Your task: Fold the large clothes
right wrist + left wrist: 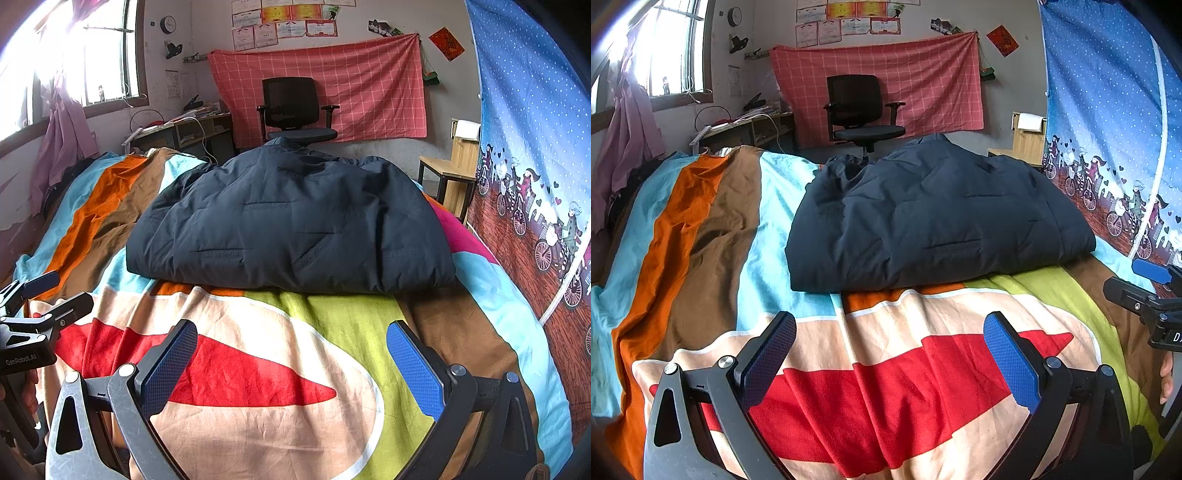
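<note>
- A dark navy padded jacket (934,218) lies folded into a thick bundle on a bed covered by a striped, many-coloured bedspread (713,236); in the left wrist view it fills the middle, spreading toward 2 o'clock.
- In the right wrist view the same jacket (291,225) sits at centre and slightly toward 12 o'clock, its near folded edge running side to side across the spread.
- The left gripper (890,358) hangs above the bedspread at 6 o'clock, its two blue-padded fingers (1012,365) spread wide apart with nothing between them; it is well short of the jacket and touches no cloth.
- The right gripper (291,365) stands the same way in its own view, jaws wide open and empty over a red and peach patch of the bedspread (258,373) (also clear of the jacket).
- Each gripper shows in the other's view: the right one at 3 o'clock in the left view, the left one at 9 o'clock in the right view, where fingers of a hand (27,391) wrap its handle.
- Beyond the bed, at 12 o'clock, a black office chair (864,107) stands before a pink checked cloth (923,81) hung on the wall.
- A blue dotted curtain (1108,110) with bicycle figures hangs at 2 o'clock, and a window (672,48) glows at 10 o'clock.
</note>
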